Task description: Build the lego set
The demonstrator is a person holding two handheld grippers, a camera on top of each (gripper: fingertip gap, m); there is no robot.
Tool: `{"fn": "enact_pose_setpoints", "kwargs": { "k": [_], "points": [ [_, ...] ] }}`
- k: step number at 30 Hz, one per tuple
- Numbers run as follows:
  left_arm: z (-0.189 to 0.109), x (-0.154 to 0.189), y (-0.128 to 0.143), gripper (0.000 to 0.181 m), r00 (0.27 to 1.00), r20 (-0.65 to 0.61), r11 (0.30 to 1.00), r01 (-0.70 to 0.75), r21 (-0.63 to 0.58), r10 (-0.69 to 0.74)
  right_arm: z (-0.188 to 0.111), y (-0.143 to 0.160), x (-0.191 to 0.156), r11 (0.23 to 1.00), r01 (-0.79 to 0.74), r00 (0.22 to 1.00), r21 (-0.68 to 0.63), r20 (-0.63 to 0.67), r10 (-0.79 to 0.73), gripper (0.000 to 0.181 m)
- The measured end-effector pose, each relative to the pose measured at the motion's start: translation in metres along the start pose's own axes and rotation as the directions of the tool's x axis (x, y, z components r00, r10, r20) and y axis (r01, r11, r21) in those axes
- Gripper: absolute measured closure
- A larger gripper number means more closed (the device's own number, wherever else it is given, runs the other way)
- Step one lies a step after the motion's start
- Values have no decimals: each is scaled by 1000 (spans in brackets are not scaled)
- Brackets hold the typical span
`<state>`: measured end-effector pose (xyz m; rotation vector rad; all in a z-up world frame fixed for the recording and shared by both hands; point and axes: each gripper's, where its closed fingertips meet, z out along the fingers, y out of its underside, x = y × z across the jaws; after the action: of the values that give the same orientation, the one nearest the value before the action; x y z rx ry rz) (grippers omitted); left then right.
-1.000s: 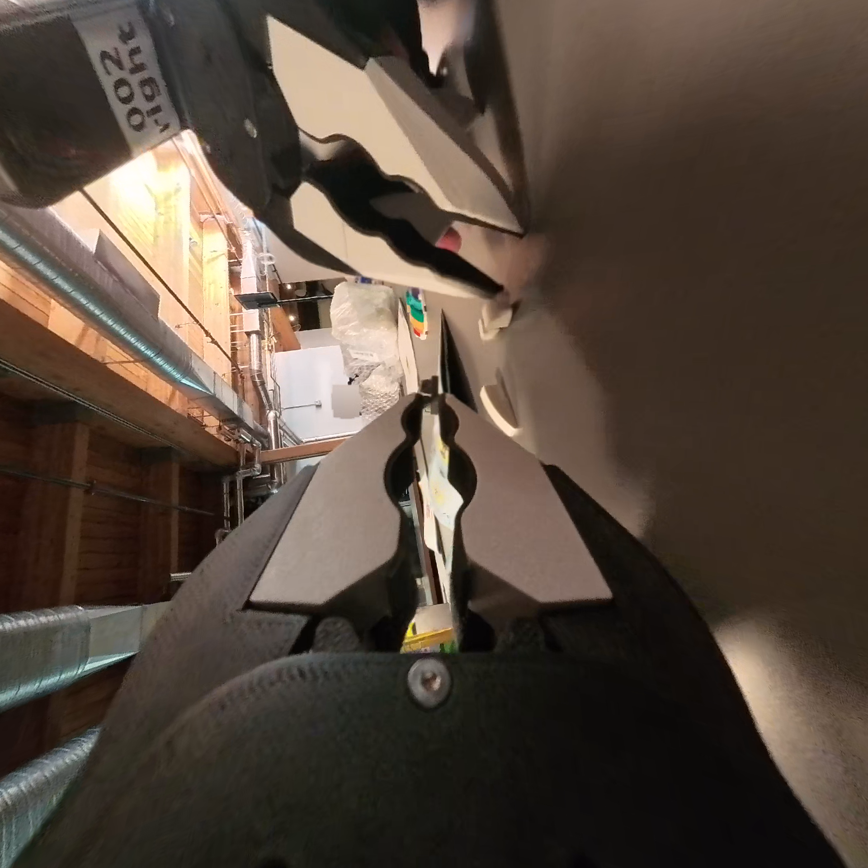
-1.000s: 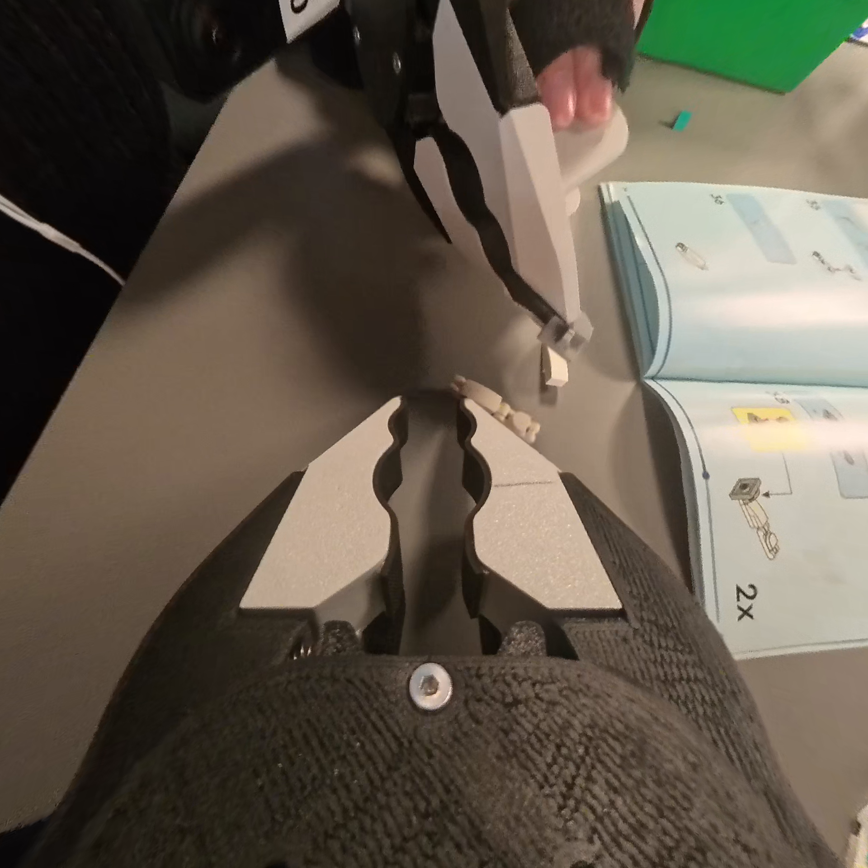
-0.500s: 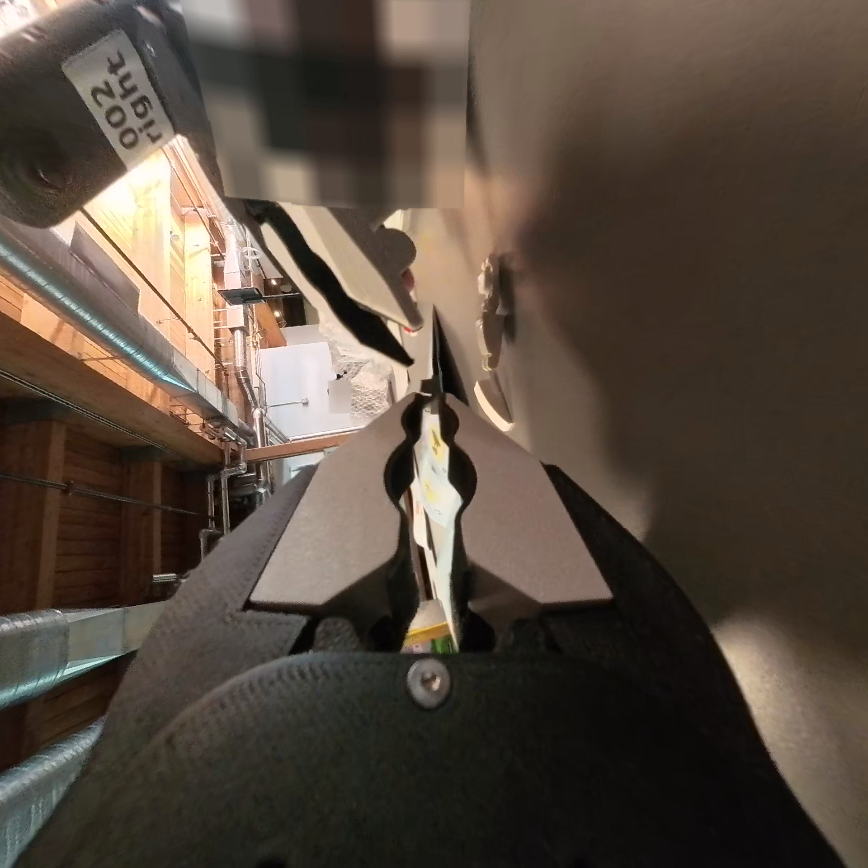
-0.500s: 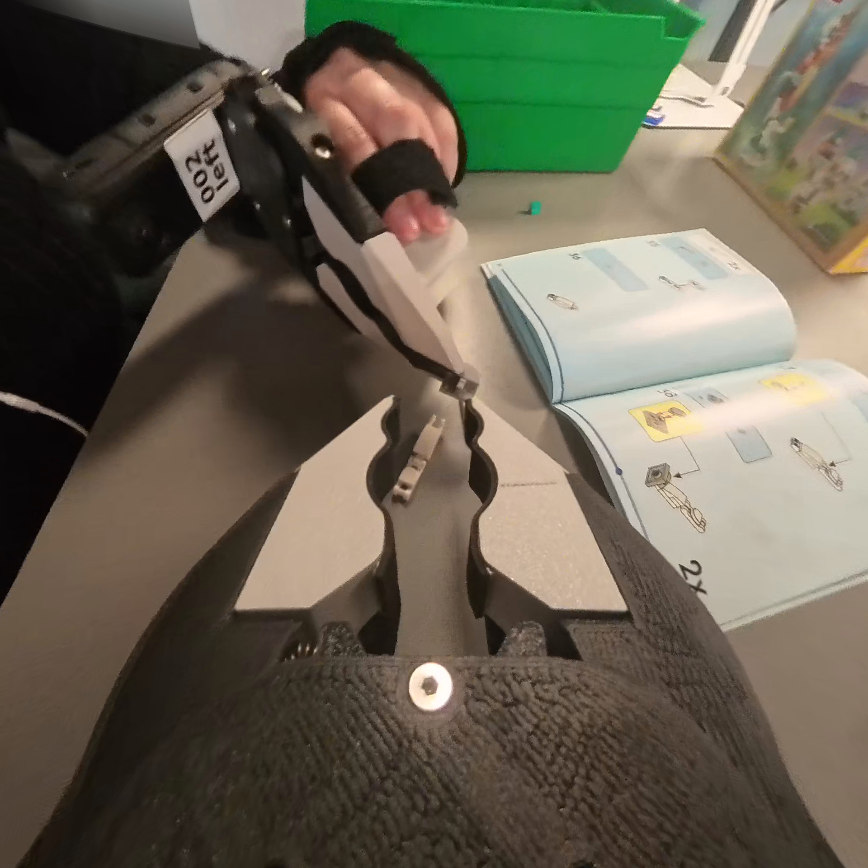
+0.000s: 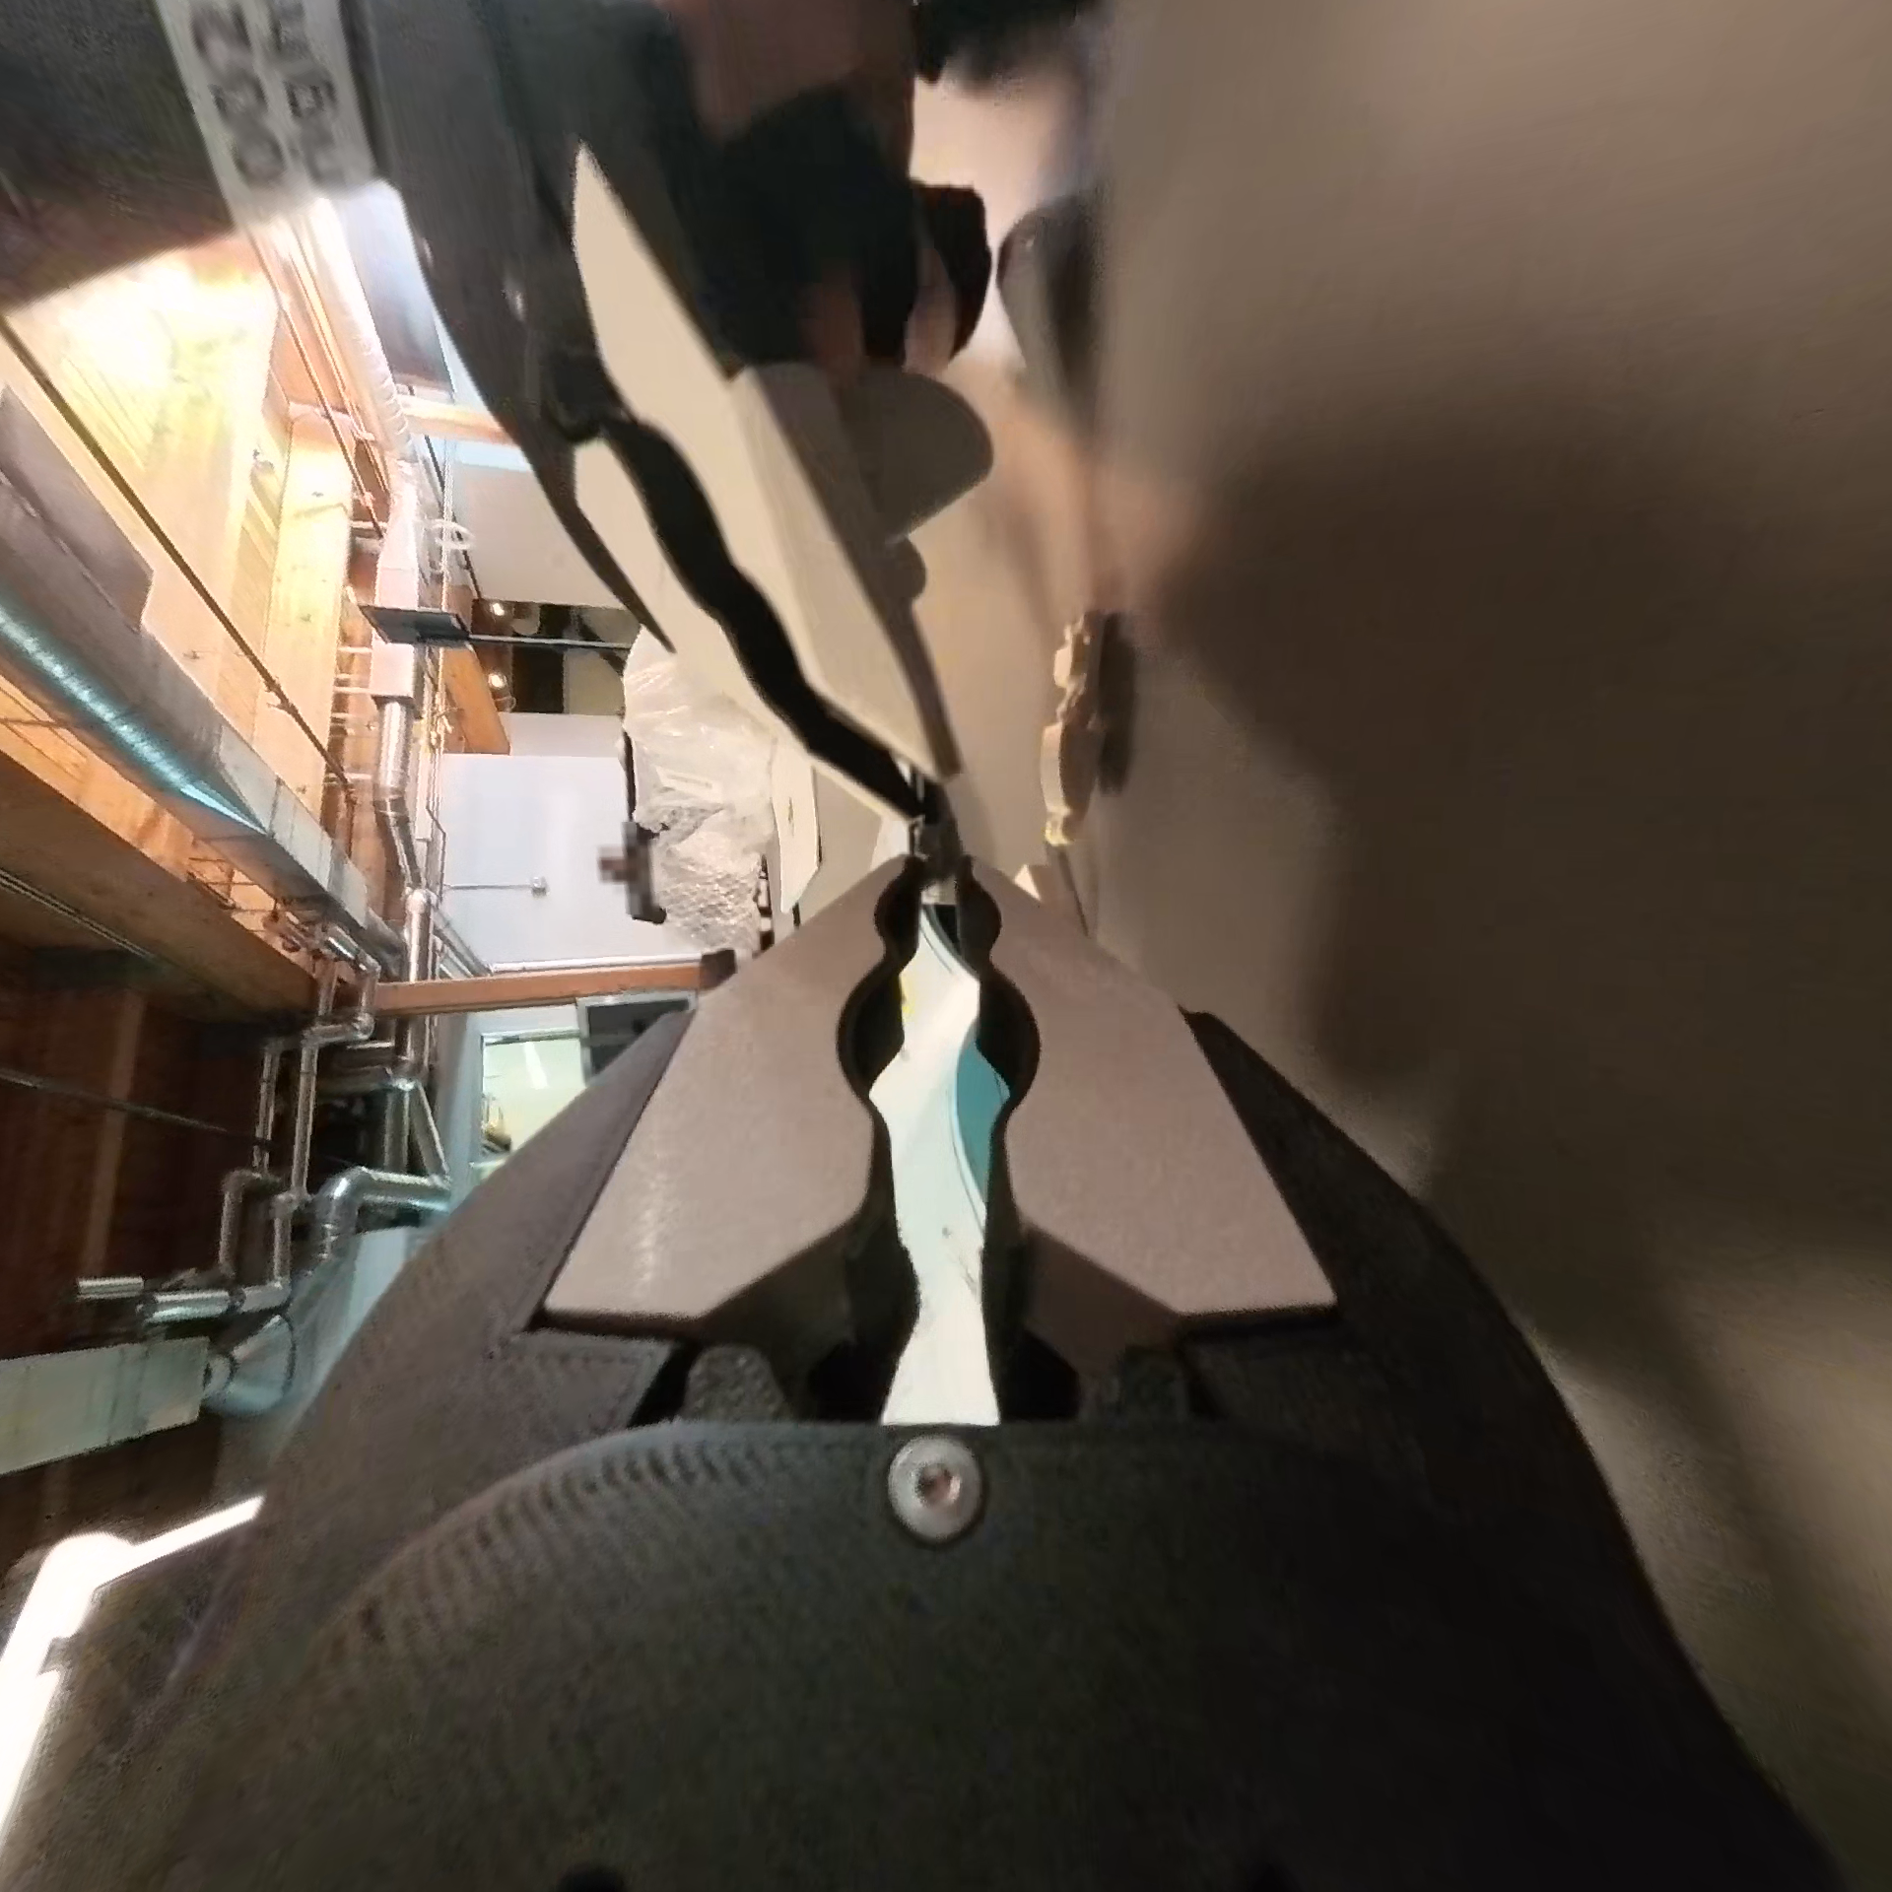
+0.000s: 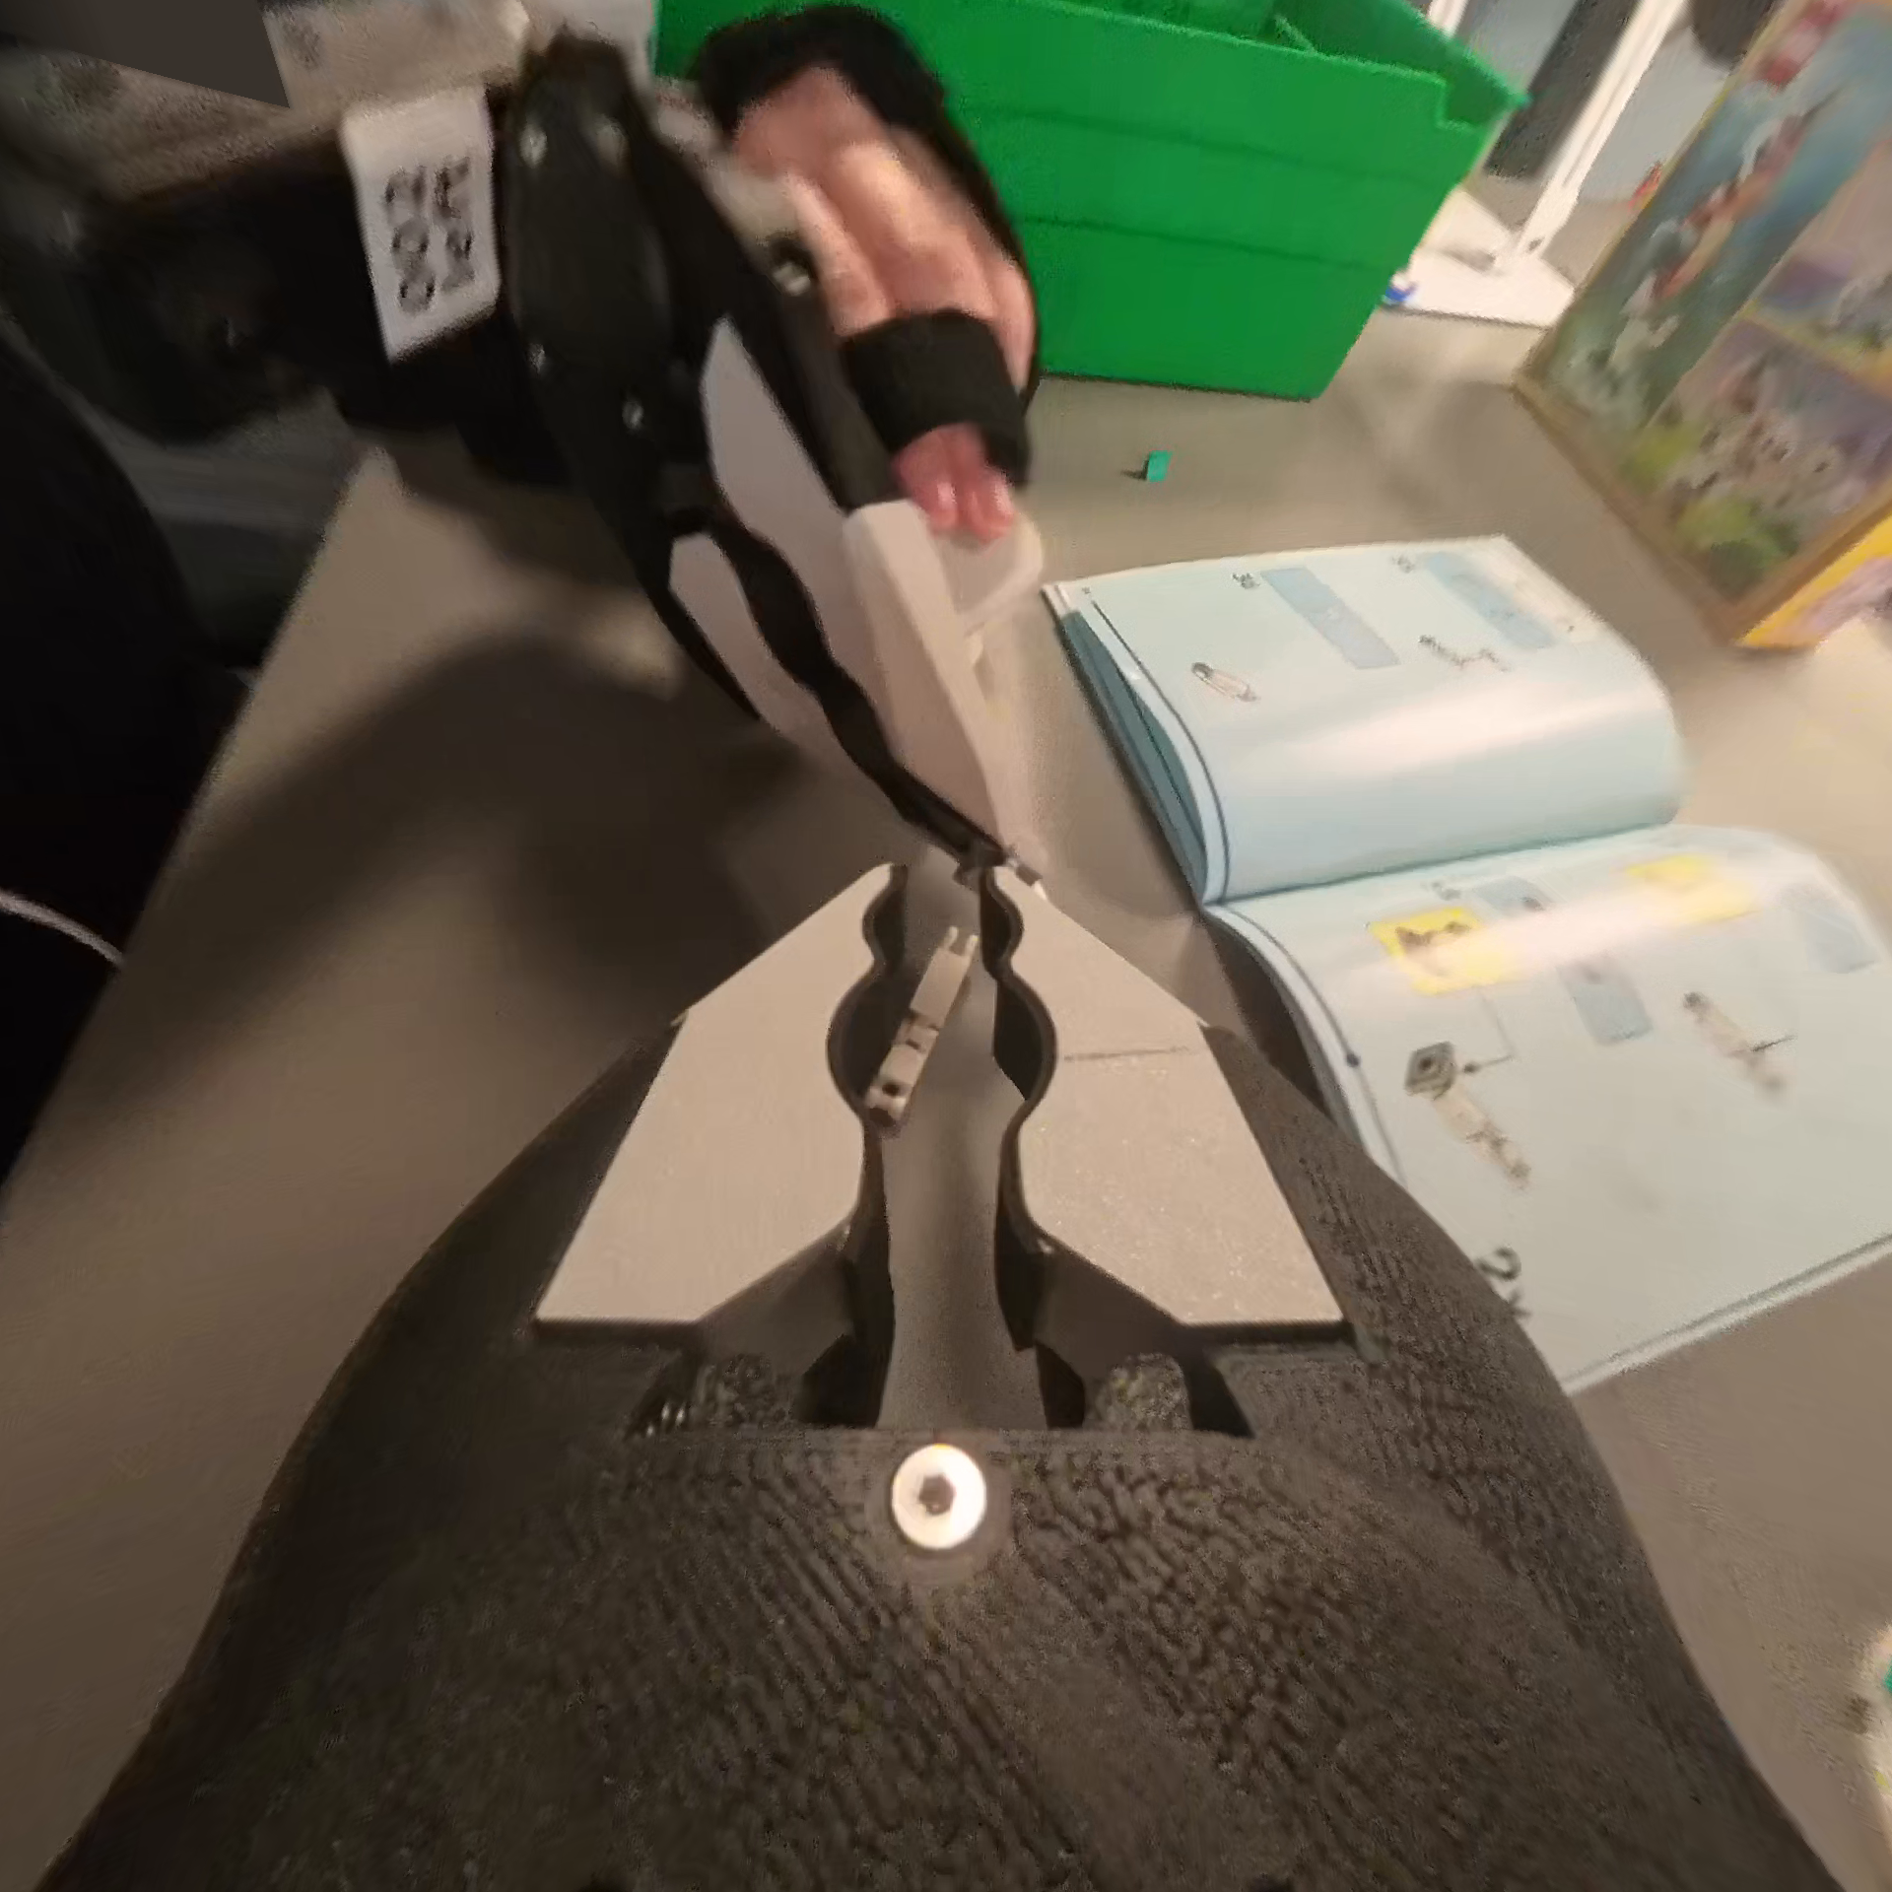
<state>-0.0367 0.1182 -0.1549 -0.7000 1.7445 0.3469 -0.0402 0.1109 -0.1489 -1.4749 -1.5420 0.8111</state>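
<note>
1. Since half a second ago the left gripper [image 6: 1008,868] has come down until its tip meets the right gripper [image 6: 942,880].
2. The left gripper is closed on a small grey brick [image 5: 930,842], barely visible in the right wrist view.
3. The right gripper's jaws are slightly apart; a tan lego limb [image 6: 919,1024] lies on the table [image 6: 430,921] between them, seemingly ungripped.
4. Only the right wrist view shows the open booklet [image 6: 1433,778], green bin [image 6: 1208,195] and box [image 6: 1740,338] towards the far right corner.
5. The left wrist view is blurred.
</note>
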Motion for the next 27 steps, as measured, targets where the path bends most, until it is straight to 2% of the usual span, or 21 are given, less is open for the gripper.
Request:
{"fn": "enact_pose_setpoints", "kwargs": {
  "k": [1, 3, 6, 13, 19, 21, 23, 25, 27],
  "points": [
    [-1, 0, -2, 175, 1000, 6, 1000, -17, 8, 17, -1, -1, 2, 997, -82, 997, 5, 16, 82, 170],
    [-1, 1, -5, 175, 999, 8, 999, -41, 13, 41, -3, -1, 5, 977, -211, 976, 5, 46, 211, 169],
    [0, 2, -9, 175, 999, 3, 999, -43, 19, 43, -4, -2, 10, 955, -295, 955, 21, 53, 293, 168],
    [0, -1, -11, 175, 999, 15, 999, -38, 19, 38, 3, 9, 1, 952, -302, 949, -54, 80, 305, 163],
    [-2, -5, -13, 172, 999, 27, 999, -17, 28, 16, 2, 4, 1, 946, -324, 941, -22, 95, 325, 165],
    [-3, -11, -13, 169, 998, 50, 998, 33, 45, -36, 0, -1, 3, 941, -338, 936, 11, 106, 335, 166],
    [-5, -22, -14, 166, 985, 90, 986, 142, 89, -150, -4, -10, 6, 927, -369, 925, 72, 123, 359, 166],
    [-8, -36, -14, 163, 951, 119, 953, 269, 140, -286, -10, -20, 10, 908, -393, 916, 144, 147, 374, 166],
    [-13, -46, -17, 157, 901, 91, 892, 399, 212, -425, -16, -31, 11, 887, -408, 910, 217, 177, 376, 166]
  ]
}}
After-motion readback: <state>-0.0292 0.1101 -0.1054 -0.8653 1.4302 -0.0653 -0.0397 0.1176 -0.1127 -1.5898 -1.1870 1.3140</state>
